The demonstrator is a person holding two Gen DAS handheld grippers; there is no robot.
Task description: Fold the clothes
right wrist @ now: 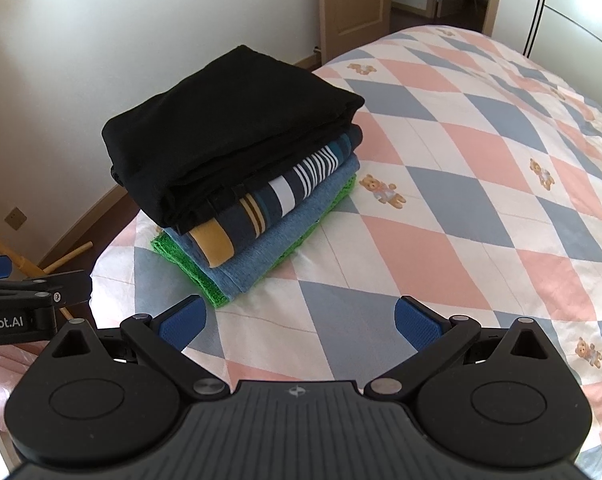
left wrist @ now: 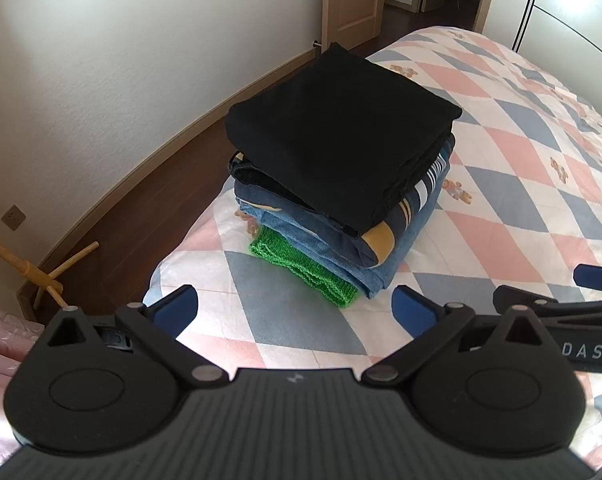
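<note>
The folding looks done: four garments sit stacked on the bed point(left wrist: 501, 184), black garment point(left wrist: 341, 128) on top at twelve o'clock, with the left gripper point(left wrist: 295, 310) and right gripper point(right wrist: 299, 318) both wide open and empty.

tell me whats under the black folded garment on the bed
Under the black garment lie a striped navy, white and mustard piece, then a blue one, then a green knit resting on the quilt. Only their edges show; anything tucked between the layers is covered.
</note>
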